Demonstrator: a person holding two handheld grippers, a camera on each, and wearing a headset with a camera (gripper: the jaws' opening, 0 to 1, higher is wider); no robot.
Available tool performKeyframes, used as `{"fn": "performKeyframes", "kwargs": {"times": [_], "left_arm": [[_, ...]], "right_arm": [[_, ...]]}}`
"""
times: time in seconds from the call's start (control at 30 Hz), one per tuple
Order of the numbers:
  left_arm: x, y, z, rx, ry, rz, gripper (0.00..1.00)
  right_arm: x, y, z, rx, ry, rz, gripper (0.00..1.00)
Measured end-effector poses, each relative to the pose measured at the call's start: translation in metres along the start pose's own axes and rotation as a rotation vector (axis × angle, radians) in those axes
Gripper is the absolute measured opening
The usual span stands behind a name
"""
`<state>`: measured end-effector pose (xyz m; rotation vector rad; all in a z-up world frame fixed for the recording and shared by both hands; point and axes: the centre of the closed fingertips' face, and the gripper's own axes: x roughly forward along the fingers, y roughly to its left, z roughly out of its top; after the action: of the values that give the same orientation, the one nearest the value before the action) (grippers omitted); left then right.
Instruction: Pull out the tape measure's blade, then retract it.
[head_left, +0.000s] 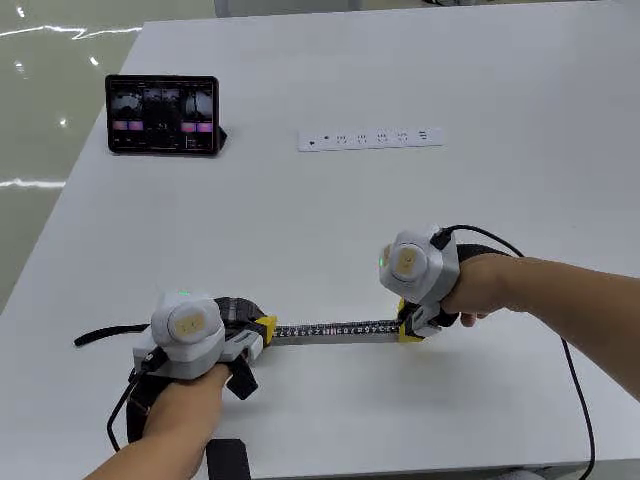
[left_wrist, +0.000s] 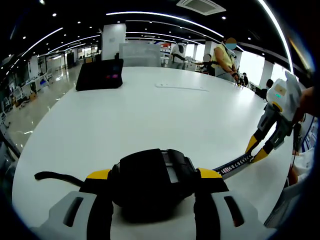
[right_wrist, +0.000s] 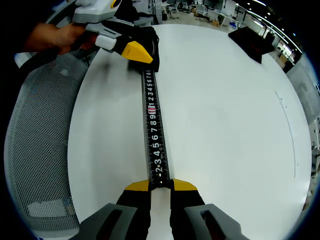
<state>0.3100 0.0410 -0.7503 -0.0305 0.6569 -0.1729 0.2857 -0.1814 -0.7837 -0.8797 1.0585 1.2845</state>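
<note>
- The left gripper (head_left: 262, 328), white and grey with yellow-tipped jaws, sits at the near left of the white counter (head_left: 330, 220).
- Its jaws are closed on either side of the black, rounded tape measure case (left_wrist: 152, 182), which rests on the counter between them.
- A black wrist strap (head_left: 110, 334) runs from the case to the left and lies flat on the counter.
- The dark blade with white numerals (head_left: 335, 329) is drawn out of the case and stretches to the right, straight and low over the counter.
- The right gripper (head_left: 410, 330) points down at the blade's far end, with its jaws pinched on the tip.
- In the right gripper view the blade (right_wrist: 153, 125) runs from between that gripper's yellow jaw tips (right_wrist: 161, 185) straight up to the case (right_wrist: 147, 42).
- A black tablet with a lit screen (head_left: 162, 114) stands propped at the far left of the counter.
- A long white power strip (head_left: 370, 139) lies flat to the tablet's right, well apart from the tape measure.
</note>
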Motion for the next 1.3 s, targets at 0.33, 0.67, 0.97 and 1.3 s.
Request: {"fn": "performKeyframes", "kwargs": {"times": [0.33, 0.67, 0.97, 1.3], "left_arm": [[0.000, 0.000, 0.000, 0.000, -0.002, 0.000, 0.61], [-0.001, 0.000, 0.000, -0.001, 0.000, -0.002, 0.61], [0.000, 0.000, 0.000, -0.001, 0.002, -0.002, 0.61], [0.000, 0.001, 0.001, -0.001, 0.001, -0.002, 0.61]], "right_arm": [[0.001, 0.001, 0.005, -0.010, 0.004, 0.001, 0.10], [0.003, 0.002, 0.010, -0.016, 0.003, -0.004, 0.10], [0.005, 0.001, 0.014, -0.026, -0.005, -0.002, 0.10], [0.006, 0.002, 0.018, -0.026, -0.012, 0.008, 0.10]]}}
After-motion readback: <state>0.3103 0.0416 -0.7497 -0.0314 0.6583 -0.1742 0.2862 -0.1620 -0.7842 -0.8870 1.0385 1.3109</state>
